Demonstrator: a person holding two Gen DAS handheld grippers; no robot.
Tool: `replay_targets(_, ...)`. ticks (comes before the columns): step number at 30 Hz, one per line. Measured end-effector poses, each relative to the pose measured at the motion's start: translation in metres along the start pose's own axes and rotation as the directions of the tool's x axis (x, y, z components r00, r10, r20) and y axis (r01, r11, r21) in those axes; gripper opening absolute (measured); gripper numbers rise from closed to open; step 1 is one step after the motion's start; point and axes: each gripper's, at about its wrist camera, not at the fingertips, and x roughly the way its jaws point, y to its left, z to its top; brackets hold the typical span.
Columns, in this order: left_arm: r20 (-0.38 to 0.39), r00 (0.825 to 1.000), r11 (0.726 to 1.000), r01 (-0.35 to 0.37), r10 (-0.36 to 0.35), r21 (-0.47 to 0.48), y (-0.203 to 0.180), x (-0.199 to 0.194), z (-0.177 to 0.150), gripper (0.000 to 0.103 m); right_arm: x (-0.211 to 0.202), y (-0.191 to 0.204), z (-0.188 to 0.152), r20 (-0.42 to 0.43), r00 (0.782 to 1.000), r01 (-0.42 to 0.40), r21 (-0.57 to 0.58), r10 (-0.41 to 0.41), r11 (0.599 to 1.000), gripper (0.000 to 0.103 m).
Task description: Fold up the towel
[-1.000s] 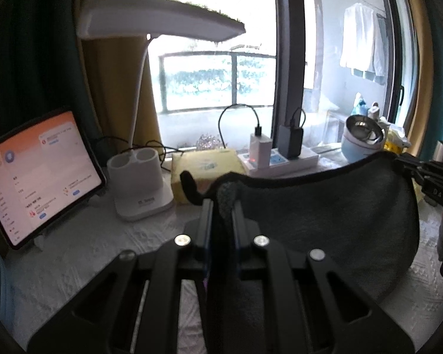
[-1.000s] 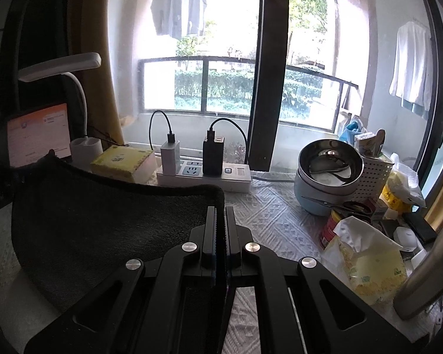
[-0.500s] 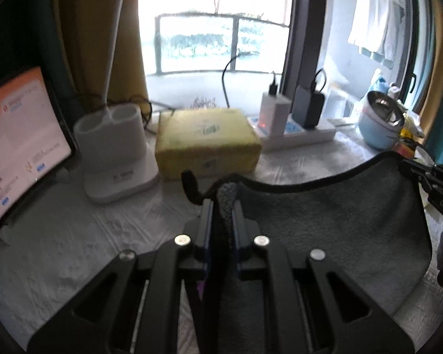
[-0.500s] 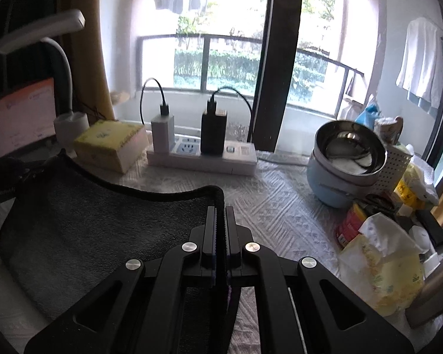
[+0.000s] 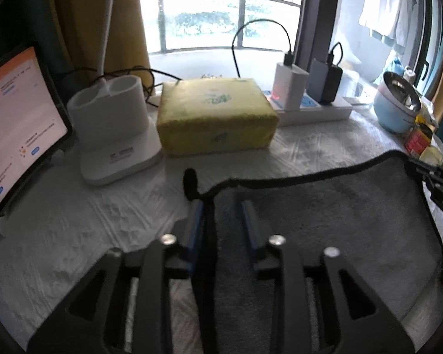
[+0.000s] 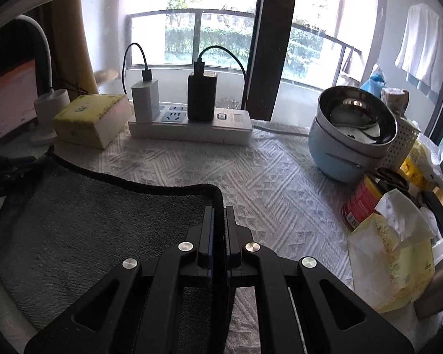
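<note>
The dark grey towel lies spread on the white textured table cover, its black-bound far edge running from the left gripper across to the right gripper. In the left wrist view that edge sags slightly between the two corners, and a small black hanging loop stands up just ahead of the left gripper's left finger.

The left gripper is released: its two blue-padded fingers stand apart, with the towel's corner lying between them and its bound edge against the left finger. The right gripper is clenched on the towel's other far corner, its fingers pressed together over the hem.

Ahead of the left gripper, past a strip of bare cover, sit a yellow tissue pack and a white lamp base; a tablet leans far to its left. Ahead of the right gripper the cover stays bare up to the white power strip with its two chargers. To its right the room narrows: a blue pot with a steel bowl, a red can and a crumpled yellow bag crowd that side.

Both grippers sit low and roughly level over the table, pointing toward the window.
</note>
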Motion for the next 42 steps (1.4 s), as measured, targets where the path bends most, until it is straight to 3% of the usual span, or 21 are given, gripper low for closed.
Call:
replay_targets(2, 0.011, 1.000, 1.000, 0.006, -0.006, -0.015, 0.002, -0.003, 0.002, 0.078, 0.000, -0.001, 0.000, -0.004, 1.000, 0.004, 0.009, -0.004, 1.000, 0.012)
replay_targets(3, 0.022, 1.000, 1.000, 0.010, -0.009, -0.021, 0.003, -0.006, 0.002, 0.081, 0.000, -0.002, 0.000, -0.005, 1.000, 0.004, 0.011, -0.004, 1.000, 0.017)
replay_targets(7, 0.052, 0.999, 1.000, -0.001, 0.001, -0.005, 0.000, -0.020, 0.004, 0.082, -0.003, -0.004, 0.000, -0.003, 1.000, -0.002, 0.025, 0.002, 1.000, 0.026)
replay_targets(42, 0.225, 0.974, 0.999, 0.035, -0.032, -0.012, -0.022, -0.146, -0.043, 0.082, -0.130, 0.016, -0.016, 0.170, 0.983, -0.080, 0.069, 0.067, 0.994, 0.033)
